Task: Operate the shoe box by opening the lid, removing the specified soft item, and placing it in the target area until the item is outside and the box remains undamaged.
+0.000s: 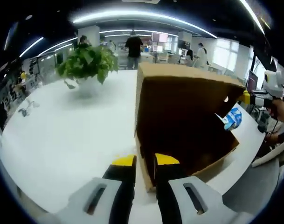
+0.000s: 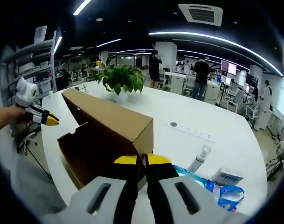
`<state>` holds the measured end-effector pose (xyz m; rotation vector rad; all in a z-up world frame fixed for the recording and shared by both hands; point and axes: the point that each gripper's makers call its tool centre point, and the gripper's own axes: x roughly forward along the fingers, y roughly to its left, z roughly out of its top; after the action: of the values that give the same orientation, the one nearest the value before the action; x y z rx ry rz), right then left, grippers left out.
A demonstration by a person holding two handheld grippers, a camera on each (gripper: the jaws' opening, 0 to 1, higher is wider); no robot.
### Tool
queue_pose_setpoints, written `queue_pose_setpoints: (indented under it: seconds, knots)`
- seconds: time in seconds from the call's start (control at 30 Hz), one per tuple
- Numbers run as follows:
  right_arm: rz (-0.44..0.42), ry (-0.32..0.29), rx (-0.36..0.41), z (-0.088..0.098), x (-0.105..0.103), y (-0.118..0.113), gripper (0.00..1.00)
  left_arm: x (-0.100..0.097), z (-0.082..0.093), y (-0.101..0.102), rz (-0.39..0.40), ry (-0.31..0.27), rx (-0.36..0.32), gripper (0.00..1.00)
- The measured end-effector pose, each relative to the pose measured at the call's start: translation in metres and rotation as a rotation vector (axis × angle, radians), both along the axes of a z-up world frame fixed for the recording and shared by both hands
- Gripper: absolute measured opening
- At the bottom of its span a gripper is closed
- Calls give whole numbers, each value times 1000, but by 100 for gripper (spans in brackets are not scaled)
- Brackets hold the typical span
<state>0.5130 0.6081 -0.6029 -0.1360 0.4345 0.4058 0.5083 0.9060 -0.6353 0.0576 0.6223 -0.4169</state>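
A brown cardboard shoe box (image 1: 188,116) stands on the white table (image 1: 62,135) with its lid raised, its dark inside facing the left gripper view. I see nothing inside it. My left gripper (image 1: 145,161) sits low at the box's near corner, jaws a narrow gap apart with nothing held. In the right gripper view the box (image 2: 109,121) lies just ahead of my right gripper (image 2: 142,160), whose yellow-tipped jaws are shut and empty. The left gripper (image 2: 51,120) hovers a little off the box's left end, in a person's hand. The right gripper (image 1: 248,97) shows beside the lid's far corner.
A potted plant (image 2: 121,79) stands mid-table behind the box. A blue and white packet (image 2: 228,192), a small white carton (image 2: 228,176) and a clear bottle (image 2: 200,158) lie to the right. A power strip (image 2: 193,132) sits in the tabletop. People stand among desks beyond.
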Motion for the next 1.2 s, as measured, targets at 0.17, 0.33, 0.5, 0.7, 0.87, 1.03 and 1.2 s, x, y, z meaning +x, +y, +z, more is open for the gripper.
queue_pose_setpoints:
  seconds: [0.17,0.33,0.5,0.7,0.87,1.03,1.2]
  knots:
    - [7,1,0,-1,-4,1,3,5,19,-2,-31,-43,20,14]
    - [10,-4,-2,-2,-7,2,4,10,30,-6,-58,-77,38,15]
    - [20,-11,-15,-3,-11,4,4,15,36,-9,-75,-105,50,16]
    - [31,-15,-10,-2,-14,5,6,20,44,-14,-94,-130,42,18]
    - [45,-23,-11,-2,-16,7,7,19,42,-18,-114,-129,42,20]
    - [68,-34,-20,-4,-21,11,11,15,39,-19,-114,-133,48,22]
    - [94,-35,-37,-8,-26,13,12,9,35,-19,-121,-128,43,23]
